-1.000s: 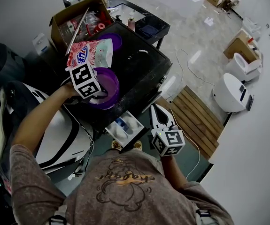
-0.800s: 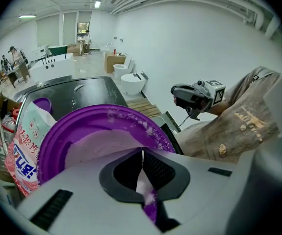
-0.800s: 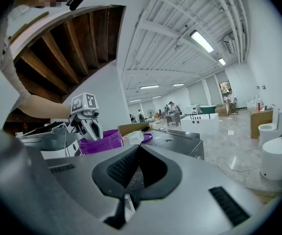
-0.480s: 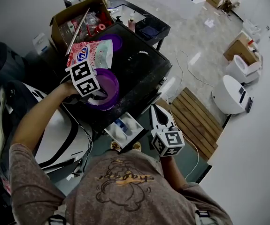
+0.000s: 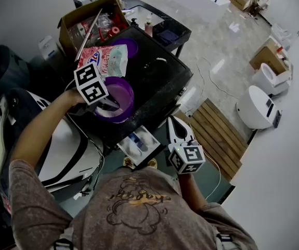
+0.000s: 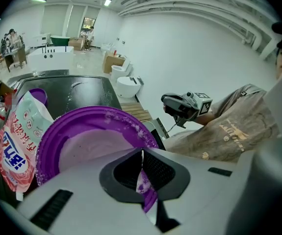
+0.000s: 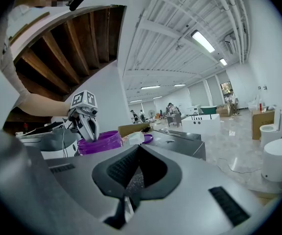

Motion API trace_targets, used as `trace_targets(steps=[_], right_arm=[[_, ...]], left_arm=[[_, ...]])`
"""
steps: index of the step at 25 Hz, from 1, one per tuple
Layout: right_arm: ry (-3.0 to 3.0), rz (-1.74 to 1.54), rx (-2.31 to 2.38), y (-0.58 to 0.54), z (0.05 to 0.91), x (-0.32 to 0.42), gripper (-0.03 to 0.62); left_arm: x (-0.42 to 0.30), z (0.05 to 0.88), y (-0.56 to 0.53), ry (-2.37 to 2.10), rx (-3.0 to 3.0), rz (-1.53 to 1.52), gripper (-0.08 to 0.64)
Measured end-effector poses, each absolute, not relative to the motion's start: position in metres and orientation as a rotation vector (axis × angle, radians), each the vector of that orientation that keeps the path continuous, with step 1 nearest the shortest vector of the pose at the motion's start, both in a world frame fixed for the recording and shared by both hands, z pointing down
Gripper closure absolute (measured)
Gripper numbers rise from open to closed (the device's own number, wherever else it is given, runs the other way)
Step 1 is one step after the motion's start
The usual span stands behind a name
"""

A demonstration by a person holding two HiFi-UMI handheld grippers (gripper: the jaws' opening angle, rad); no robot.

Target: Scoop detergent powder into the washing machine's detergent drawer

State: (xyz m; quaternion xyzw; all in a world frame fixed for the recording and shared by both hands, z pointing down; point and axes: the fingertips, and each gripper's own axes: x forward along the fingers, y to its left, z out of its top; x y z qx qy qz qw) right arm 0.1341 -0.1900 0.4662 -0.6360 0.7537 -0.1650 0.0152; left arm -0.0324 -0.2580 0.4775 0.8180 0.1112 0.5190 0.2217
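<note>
A purple bowl (image 5: 119, 95) with white powder specks on its rim stands on the black washing machine top (image 5: 159, 82). My left gripper (image 5: 107, 104) is shut on the bowl's near rim; a strip of purple rim shows between the jaws (image 6: 141, 153). Behind the bowl (image 6: 87, 141) lies a pink and white detergent bag (image 5: 107, 59) and a small purple lid (image 5: 128, 47). The detergent drawer (image 5: 139, 142) stands pulled out below the front edge. My right gripper (image 5: 173, 121) hangs to the right of the drawer, jaws shut (image 7: 139, 148), nothing sticking out past them.
An open cardboard box (image 5: 87, 22) of bottles sits behind the machine. A white appliance (image 5: 66, 150) stands to the left. A wooden pallet (image 5: 219, 134) and white toilets (image 5: 258, 108) are on the floor to the right.
My left gripper has edged slightly back along the bowl's rim, still holding it. The right gripper has stayed by the drawer.
</note>
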Motion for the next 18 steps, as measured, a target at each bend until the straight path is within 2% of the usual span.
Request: trace_targets(steps=[18], right_arm=[[2.375,-0.54,-1.936,-0.197,0.464,0.12,0.592]], left_arm=[[-0.045,0.453,-0.265,0.211,2.254,1.171,0.537]])
